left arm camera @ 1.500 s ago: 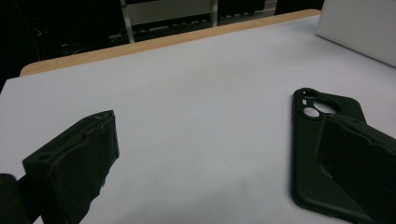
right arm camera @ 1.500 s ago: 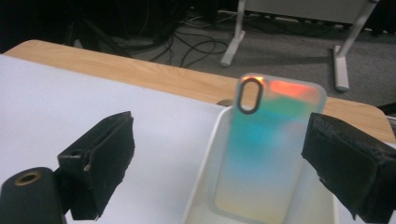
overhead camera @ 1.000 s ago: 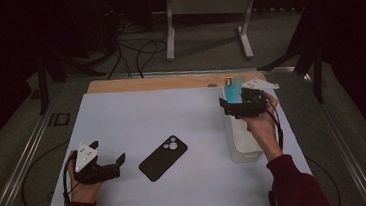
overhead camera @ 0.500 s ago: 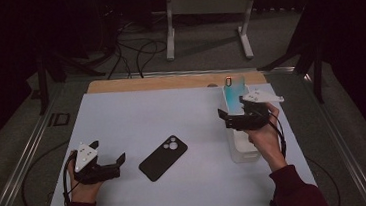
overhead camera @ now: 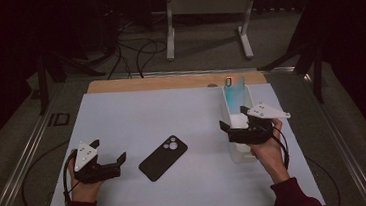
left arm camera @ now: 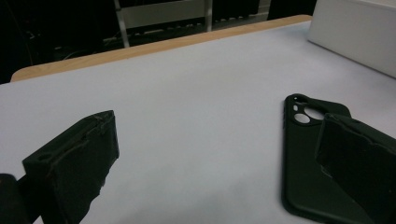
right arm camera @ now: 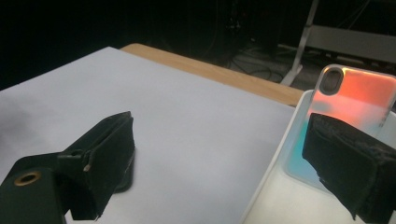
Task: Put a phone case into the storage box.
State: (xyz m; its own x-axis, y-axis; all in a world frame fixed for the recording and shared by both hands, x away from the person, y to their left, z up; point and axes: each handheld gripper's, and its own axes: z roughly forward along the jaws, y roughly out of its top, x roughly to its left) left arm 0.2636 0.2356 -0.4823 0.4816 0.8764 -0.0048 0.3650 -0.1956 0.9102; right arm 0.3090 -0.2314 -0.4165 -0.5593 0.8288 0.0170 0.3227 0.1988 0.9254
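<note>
High view: black phone case point(overhead camera: 163, 157) lay flat on the white bench point(overhead camera: 137, 117), near-centre, long axis diagonal, camera cutout toward far-right, plain end toward near-left. Left tongs point(overhead camera: 112, 163) sat just left of it, jaws wide, empty, aimed right at the case's near end; def the nearer hand. Right tongs point(overhead camera: 233, 127) were well apart to the right, jaws wide, empty, over the clear tray point(overhead camera: 228, 110) w/ the gradient phone point(overhead camera: 233, 89) leaning at its far end. Left gripper view: case point(left arm camera: 308, 163) low right, partly behind the right-hand jaw, cutout end pointing away. Right gripper view: jaws wide; gradient phone point(right arm camera: 345, 107) stood in the tray point(right arm camera: 280, 154) on the right.
</note>
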